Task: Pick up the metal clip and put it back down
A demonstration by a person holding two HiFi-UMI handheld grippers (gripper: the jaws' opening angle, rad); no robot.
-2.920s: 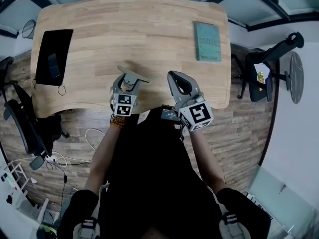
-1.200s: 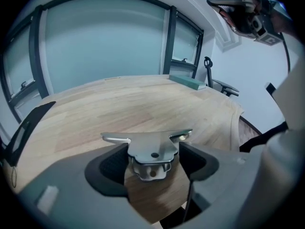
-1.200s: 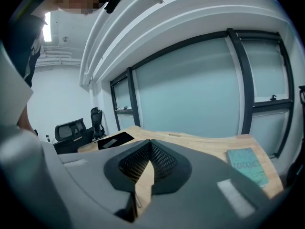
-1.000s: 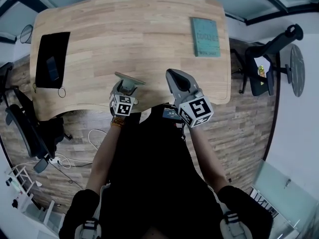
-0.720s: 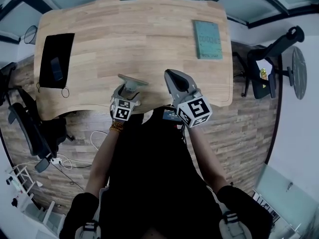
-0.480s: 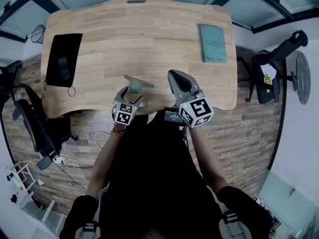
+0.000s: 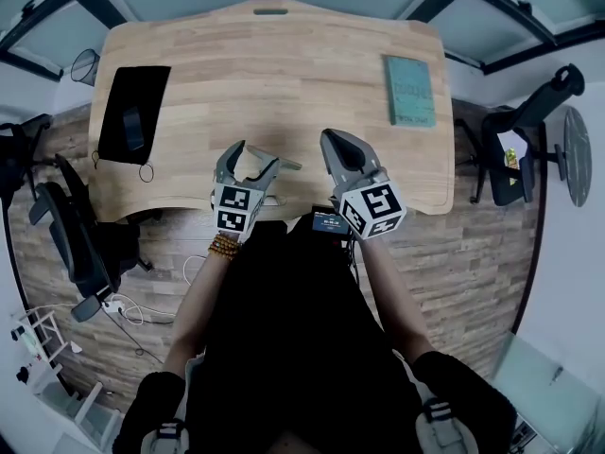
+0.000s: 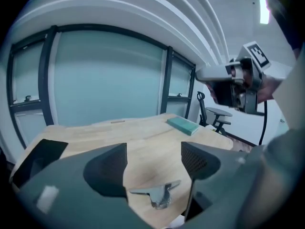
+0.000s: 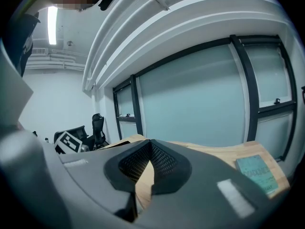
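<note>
Jaws of the left gripper (image 8: 153, 163) stand apart and grasp nothing; jaws of the right gripper (image 9: 150, 165) are pressed together, empty, and held off to the side. Metal clip (image 8: 157, 194) lies on the tabletop (image 7: 284, 74) close to the near edge, in line with the gap of the left jaws and, as far as the views show, free of both pads.

Handling, by judgement: the clip is light, rigid and smooth, so it may slide or twist under a loose grasp; take hold across the compact sprung body at its middle, not on the thin flat wings, which offer little depth for the pads.

Materials: the clip is bright bare metal, a low curved body with two flat tapering levers spread sideways; the tabletop is pale wood with lengthwise grain and rounded corners; the jaw pads are dark with a fine mesh texture, set in grey moulded shells. A teal book (image 7: 410, 90) lies flat at the far right, well apart from the clip.
</note>
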